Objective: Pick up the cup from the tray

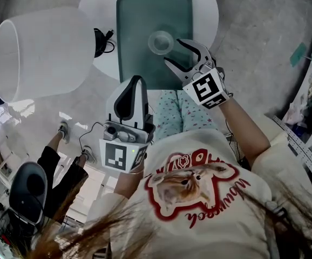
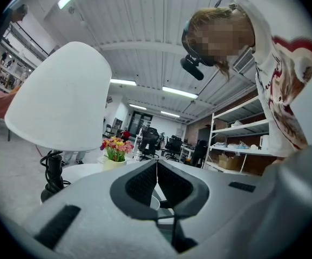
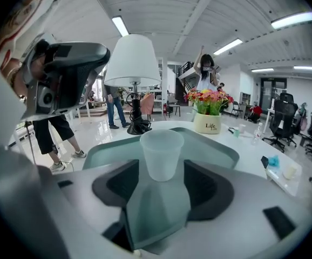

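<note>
A translucent plastic cup (image 1: 160, 42) stands upright on the green tray (image 1: 145, 9), which lies on a round white table (image 1: 97, 4). My right gripper (image 1: 175, 52) is open at the cup's near right side. In the right gripper view the cup (image 3: 161, 152) stands just ahead of the gap between the jaws of the right gripper (image 3: 161, 169), and neither pad touches it. The tray (image 3: 104, 151) spreads out behind the cup. My left gripper (image 1: 131, 99) is held back near the body, off the table, jaws shut and empty; in its own view the left gripper (image 2: 157, 165) shows its pads meeting.
A lamp with a large white shade (image 1: 40, 53) stands at the table's left, its black base (image 1: 101, 41) beside the tray. A flower pot (image 3: 209, 122) sits beyond the tray. A person's legs (image 1: 64, 163) and an office chair (image 1: 26, 190) are on the floor to the left.
</note>
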Demonstrator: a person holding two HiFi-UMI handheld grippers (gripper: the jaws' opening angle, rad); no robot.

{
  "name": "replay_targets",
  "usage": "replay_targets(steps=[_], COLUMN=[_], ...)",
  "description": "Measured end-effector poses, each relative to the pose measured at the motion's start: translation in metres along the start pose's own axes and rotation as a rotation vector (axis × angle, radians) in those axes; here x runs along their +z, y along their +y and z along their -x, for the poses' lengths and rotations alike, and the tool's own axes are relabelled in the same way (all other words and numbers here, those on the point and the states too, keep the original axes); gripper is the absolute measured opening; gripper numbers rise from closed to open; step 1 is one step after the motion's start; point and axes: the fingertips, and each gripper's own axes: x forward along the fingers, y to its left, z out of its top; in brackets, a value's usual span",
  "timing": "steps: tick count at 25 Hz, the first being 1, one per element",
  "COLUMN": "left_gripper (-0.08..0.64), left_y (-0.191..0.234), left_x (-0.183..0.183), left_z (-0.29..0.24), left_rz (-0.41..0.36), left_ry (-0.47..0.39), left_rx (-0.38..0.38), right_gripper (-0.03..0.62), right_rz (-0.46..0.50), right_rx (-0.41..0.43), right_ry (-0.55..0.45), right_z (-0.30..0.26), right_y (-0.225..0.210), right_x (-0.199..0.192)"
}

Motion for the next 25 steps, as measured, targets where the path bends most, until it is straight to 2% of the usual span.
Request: replay_targets(steps=[11,25], left_gripper=[0.014,0.014], left_y=[0.004,0.013], left_x=[-0.002,0.002], left_z=[0.0,-0.005], left_rz=[0.015,0.041], left_ry=[0.002,-0.014], left_rx=[0.015,0.033], right_gripper=[0.278,0.296], right_rz=[0.007,0.054], right_rx=[0.007,0.04], right_ry=[0.028,0.086], right_z=[-0.018,-0.039], right_y=[-0.004,-0.003], right_x=[0.0,-0.001])
